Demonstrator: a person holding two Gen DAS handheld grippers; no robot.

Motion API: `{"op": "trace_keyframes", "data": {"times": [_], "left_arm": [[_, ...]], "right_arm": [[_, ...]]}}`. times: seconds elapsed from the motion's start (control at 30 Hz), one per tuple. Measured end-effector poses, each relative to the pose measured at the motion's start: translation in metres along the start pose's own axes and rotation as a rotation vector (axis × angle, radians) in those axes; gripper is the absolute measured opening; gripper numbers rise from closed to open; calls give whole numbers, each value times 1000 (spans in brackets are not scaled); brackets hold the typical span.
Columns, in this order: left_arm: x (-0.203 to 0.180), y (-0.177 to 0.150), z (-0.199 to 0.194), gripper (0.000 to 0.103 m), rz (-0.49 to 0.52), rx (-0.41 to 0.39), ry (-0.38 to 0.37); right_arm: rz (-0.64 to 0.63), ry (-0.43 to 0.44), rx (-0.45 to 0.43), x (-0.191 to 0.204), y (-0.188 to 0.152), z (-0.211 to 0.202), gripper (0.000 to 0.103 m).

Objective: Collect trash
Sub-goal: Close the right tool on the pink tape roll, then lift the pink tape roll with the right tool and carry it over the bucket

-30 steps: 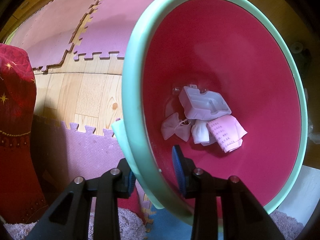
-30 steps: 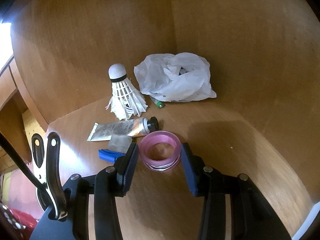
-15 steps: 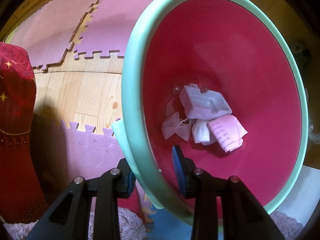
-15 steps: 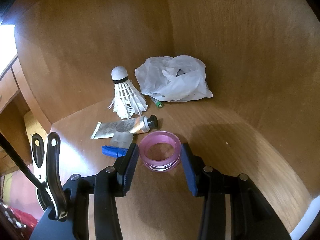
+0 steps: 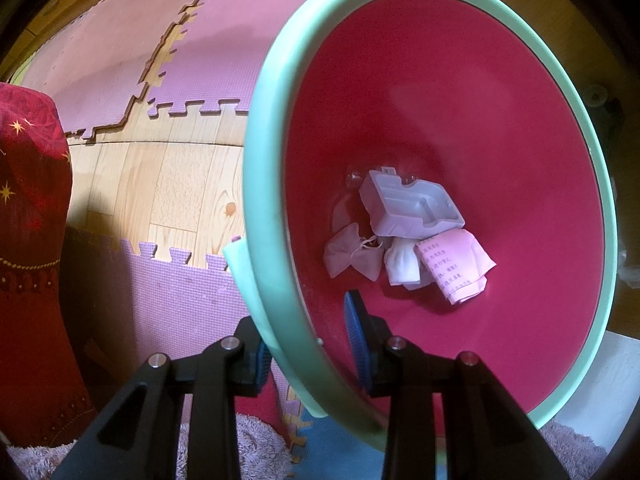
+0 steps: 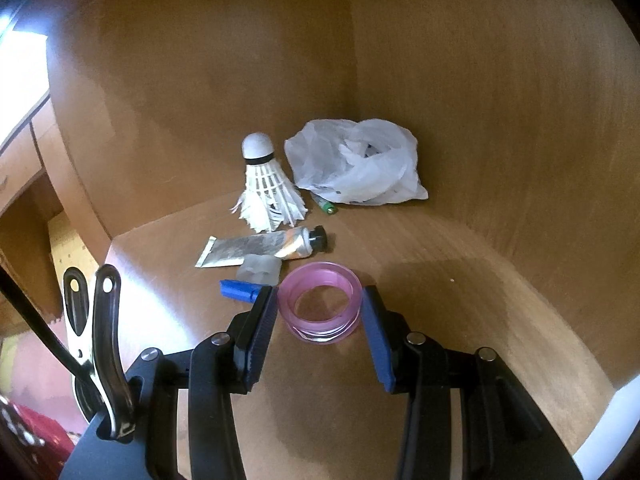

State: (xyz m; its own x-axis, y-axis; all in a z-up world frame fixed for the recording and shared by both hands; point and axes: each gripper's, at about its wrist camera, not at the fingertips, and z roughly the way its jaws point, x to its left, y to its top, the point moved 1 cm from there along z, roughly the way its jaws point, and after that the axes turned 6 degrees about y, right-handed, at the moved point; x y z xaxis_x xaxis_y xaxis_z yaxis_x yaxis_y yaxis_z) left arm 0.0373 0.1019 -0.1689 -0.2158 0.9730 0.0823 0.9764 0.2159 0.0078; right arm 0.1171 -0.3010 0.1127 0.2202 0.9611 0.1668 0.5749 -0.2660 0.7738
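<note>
Brown wooden shelf [image 6: 400, 360]: my right gripper [image 6: 318, 320] has its jaws spread around the pink tape ring [image 6: 320, 306] at lower centre, not pinching; it could skid. Left gripper [image 5: 308, 344] pinches the bin [image 5: 264, 264] rim.

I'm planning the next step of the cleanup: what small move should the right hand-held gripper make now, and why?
Probably close the right hand-held gripper on the pink tape roll. The roll lies on the wooden shelf between its two fingers, which flank it, seemingly without pressing. The left hand-held gripper already clamps the rim of the bin, ready to receive it.
</note>
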Motion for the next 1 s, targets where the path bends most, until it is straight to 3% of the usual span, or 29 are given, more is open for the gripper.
{"op": "trace_keyframes", "data": {"times": [0.57, 1.0], "left_arm": [[0, 0, 0, 35, 0, 1, 0], [0, 1, 0, 35, 0, 1, 0]], "right_arm": [[-96, 41, -13, 40, -14, -12, 44], [-182, 125, 2, 79, -33, -26, 44]]}}
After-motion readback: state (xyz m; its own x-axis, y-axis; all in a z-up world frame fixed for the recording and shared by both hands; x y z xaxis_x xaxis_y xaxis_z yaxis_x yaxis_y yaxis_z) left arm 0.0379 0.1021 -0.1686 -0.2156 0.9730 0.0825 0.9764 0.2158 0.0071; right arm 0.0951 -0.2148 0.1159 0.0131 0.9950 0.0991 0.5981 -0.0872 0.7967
